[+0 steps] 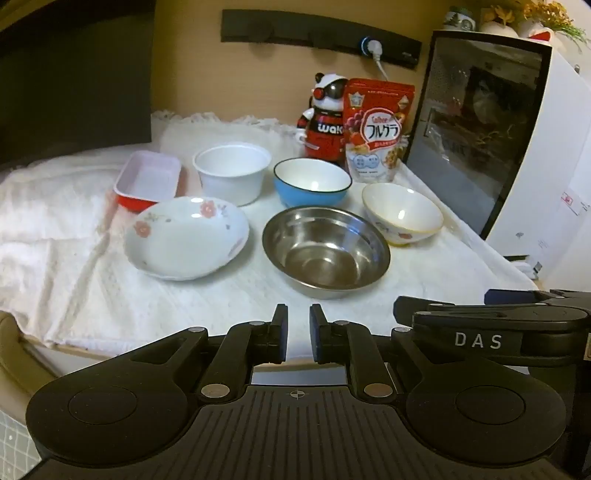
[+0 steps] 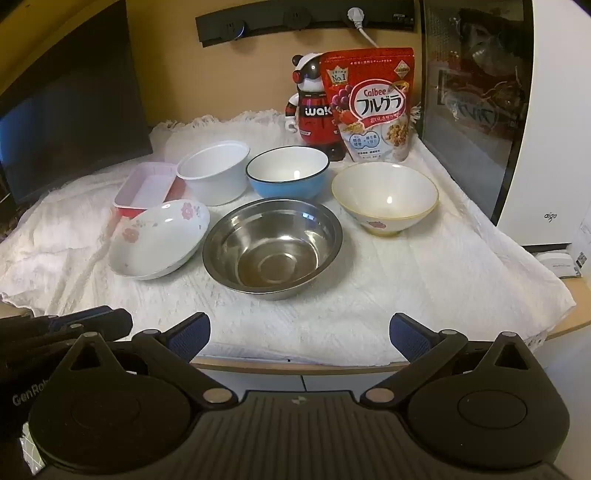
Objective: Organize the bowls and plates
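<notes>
On the cloth-covered bench (image 2: pixel 424 295) the steel bowl (image 2: pixel 272 246) sits in the middle, with the flowered plate (image 2: pixel 159 239) just to its left, the red tray (image 2: pixel 146 188) and white tub (image 2: pixel 213 170) behind the plate, the blue bowl (image 2: pixel 287 171) behind the steel bowl and the yellow-rimmed bowl (image 2: pixel 385 197) to its right. The left gripper (image 1: pixel 297 334) hangs near the bench edge, nearly closed and empty; the right gripper (image 2: pixel 300 338) is spread wide, holding nothing. Only the right view shows the cereal bag (image 2: pixel 371 105) whole; only the left shows flowers (image 1: pixel 532 14) atop the white appliance (image 1: pixel 554 147).
</notes>
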